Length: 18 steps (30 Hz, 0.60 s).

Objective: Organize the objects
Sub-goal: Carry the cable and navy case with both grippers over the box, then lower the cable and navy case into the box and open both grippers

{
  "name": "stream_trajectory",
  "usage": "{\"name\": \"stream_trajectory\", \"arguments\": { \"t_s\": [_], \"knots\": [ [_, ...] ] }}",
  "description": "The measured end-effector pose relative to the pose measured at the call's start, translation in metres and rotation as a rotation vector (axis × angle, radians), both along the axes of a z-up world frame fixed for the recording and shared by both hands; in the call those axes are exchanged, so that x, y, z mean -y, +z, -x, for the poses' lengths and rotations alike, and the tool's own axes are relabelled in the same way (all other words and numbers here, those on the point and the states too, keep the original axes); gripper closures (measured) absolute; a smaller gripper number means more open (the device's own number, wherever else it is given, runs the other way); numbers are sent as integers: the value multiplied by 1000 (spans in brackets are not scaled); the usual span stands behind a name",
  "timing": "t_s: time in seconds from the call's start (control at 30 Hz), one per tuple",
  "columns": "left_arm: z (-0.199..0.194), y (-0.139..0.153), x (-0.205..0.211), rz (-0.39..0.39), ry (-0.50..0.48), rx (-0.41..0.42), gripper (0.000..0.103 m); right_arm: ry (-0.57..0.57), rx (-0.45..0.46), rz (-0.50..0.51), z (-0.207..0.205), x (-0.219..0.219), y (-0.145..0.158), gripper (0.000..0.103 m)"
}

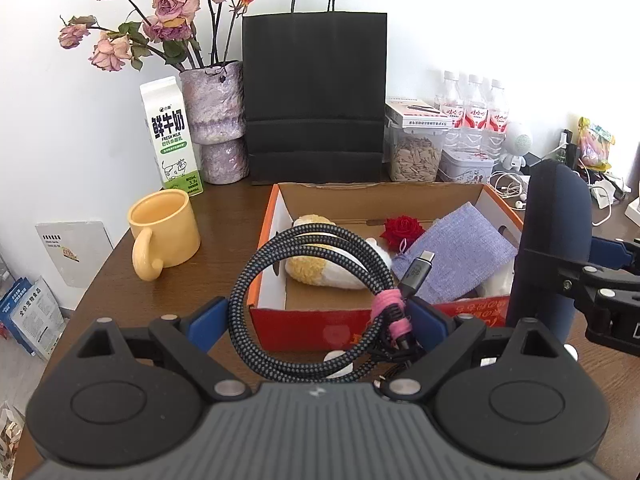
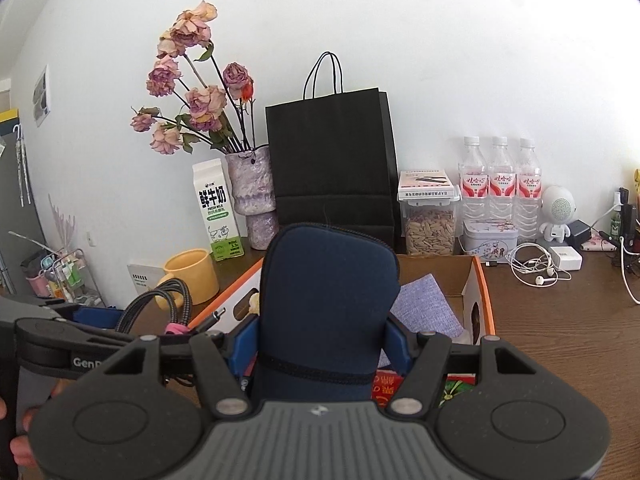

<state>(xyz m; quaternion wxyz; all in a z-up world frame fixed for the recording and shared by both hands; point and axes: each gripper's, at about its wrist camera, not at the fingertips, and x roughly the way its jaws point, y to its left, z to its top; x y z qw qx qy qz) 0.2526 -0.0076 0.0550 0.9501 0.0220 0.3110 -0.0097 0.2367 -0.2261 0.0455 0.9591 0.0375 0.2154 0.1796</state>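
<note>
My left gripper [image 1: 316,320] is shut on a coiled braided cable [image 1: 280,280] tied with a pink band, held upright just in front of the red cardboard box [image 1: 320,328]. My right gripper [image 2: 322,340] is shut on a navy soft pouch [image 2: 328,304], upright over the box's near right corner; the pouch also shows in the left wrist view [image 1: 556,240]. Inside the box lie a yellow-and-white plush toy [image 1: 320,268], a red fabric rose [image 1: 402,230] and a lilac cloth bag [image 1: 456,252]. The cable also shows in the right wrist view [image 2: 160,304].
A yellow mug [image 1: 166,232] stands left of the box. Behind are a milk carton [image 1: 172,136], a vase of dried roses [image 1: 214,120], a black paper bag [image 1: 316,96], a seed jar [image 1: 416,152], a tin [image 1: 466,168], water bottles [image 1: 474,112] and earphones [image 2: 536,264].
</note>
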Motion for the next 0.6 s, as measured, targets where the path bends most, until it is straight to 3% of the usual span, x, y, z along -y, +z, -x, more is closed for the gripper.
{"name": "stream_trajectory", "arguments": {
  "t_s": [0.6],
  "knots": [
    [-118, -22, 12, 4, 23, -27, 8, -15, -30, -7, -122, 7, -22, 40]
  ]
}}
